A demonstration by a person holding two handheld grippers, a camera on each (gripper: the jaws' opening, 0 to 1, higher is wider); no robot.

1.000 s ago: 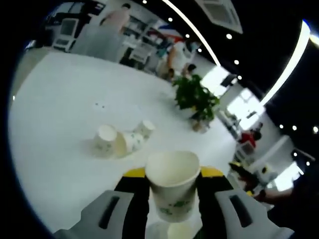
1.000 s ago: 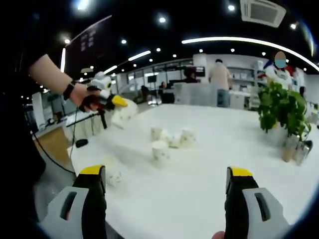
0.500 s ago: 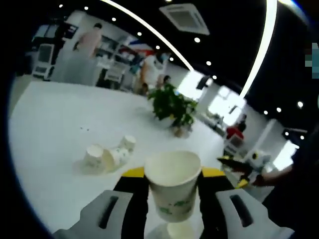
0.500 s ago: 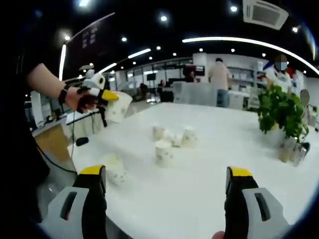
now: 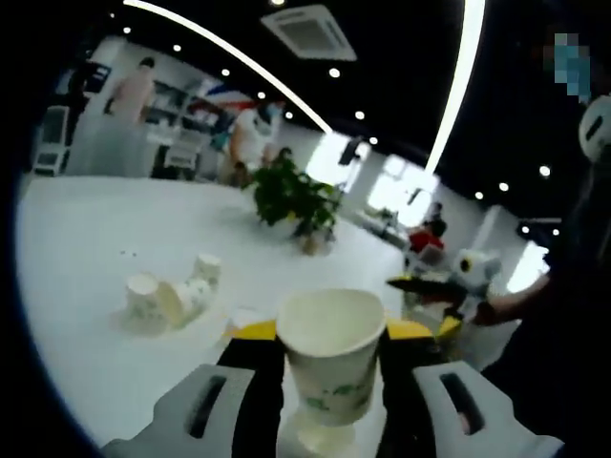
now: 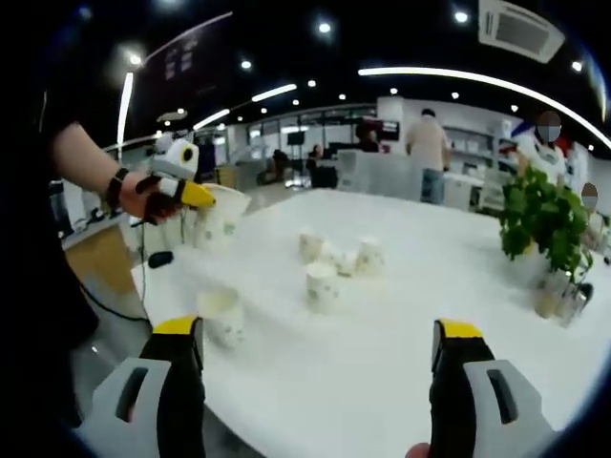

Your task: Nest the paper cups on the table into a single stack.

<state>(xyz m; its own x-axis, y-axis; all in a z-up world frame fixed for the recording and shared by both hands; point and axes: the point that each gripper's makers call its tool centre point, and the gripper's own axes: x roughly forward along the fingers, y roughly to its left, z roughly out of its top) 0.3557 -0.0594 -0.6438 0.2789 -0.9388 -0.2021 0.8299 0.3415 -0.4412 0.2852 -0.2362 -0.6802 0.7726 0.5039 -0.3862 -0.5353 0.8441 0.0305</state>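
Step in hand: I judge I'm carrying one cup toward another to nest it, so the stack is only starting.
Left gripper (image 5: pixel 329 358): its jaws are clamped on the held paper cup (image 5: pixel 330 361), one on each side of the wall; the cup is upright, mouth up, green print on its side.
Same pair from the right gripper view: left gripper (image 6: pixel 191 194) with the held paper cup (image 6: pixel 218 215) lifted above the near-left edge of the tabletop (image 6: pixel 401 353), my hand (image 6: pixel 143 194) behind it.
Target cup: a single upright cup (image 6: pixel 221 317) stands near that edge, below and just ahead of the held one; in the left gripper view I see its rim (image 5: pixel 321 436) right under the held cup, between my jaws.
Right gripper (image 6: pixel 315 367): jaws wide apart with nothing between them, hovering low over the tabletop, well short of any cup.
Other cups: one lone upright cup (image 6: pixel 322 286) stands mid-table, and a cluster of three (image 6: pixel 341 255) sits beyond it; the cluster reads as (image 5: pixel 170 298) from the left side, where at least one seems to lie on its side.
Bystander items: a potted plant (image 6: pixel 543 229) at the far right.
Next move, as I judge it: lower the held cup straight down into the target cup's mouth, keeping it plumb and centred, then release.
Afterwards: the right gripper looks best placed to fetch the lone upright cup.
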